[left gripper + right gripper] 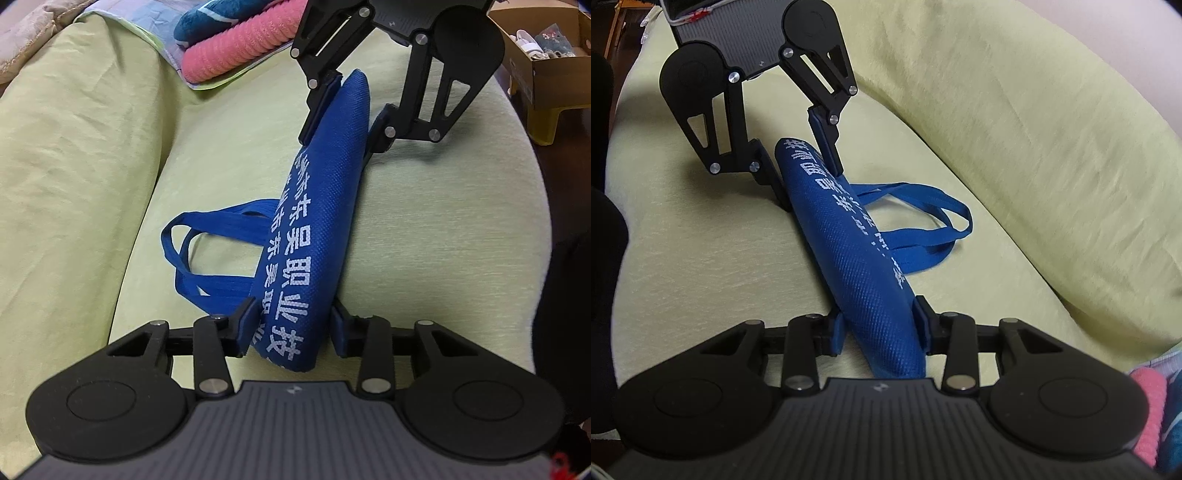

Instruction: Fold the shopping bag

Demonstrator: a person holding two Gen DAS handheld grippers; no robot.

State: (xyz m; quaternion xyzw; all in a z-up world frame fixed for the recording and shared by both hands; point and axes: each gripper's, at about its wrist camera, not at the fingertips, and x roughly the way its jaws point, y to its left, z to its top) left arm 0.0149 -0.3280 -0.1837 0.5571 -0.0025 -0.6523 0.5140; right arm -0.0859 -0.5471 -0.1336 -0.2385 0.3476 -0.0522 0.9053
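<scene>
While both grippers straddle its two ends, the blue shopping bag (pixel 306 236) lies on a pale green sofa seat (pixel 424 229), already gathered into a long narrow band with its white lettering up and its handles (pixel 207 251) looped out toward the back cushion (pixel 74 147). Our left gripper (pixel 295 325) has its fingers on either side of one end, and our right gripper (pixel 882 325) brackets the other. Each stands spread with the cloth between its pads; the fisheye views leave us unsure whether any pad actually presses the fabric, so we read both as loosened rather than clenched. We judge the folding to be midway: the bag is narrowed lengthwise but not yet shortened into a compact packet. Our next move would call for a firm pinch on one end and carrying it over toward the other, with the loose handles tucked inside so they do not trail out. Pink and teal towels (pixel 236 44) sit beyond.
</scene>
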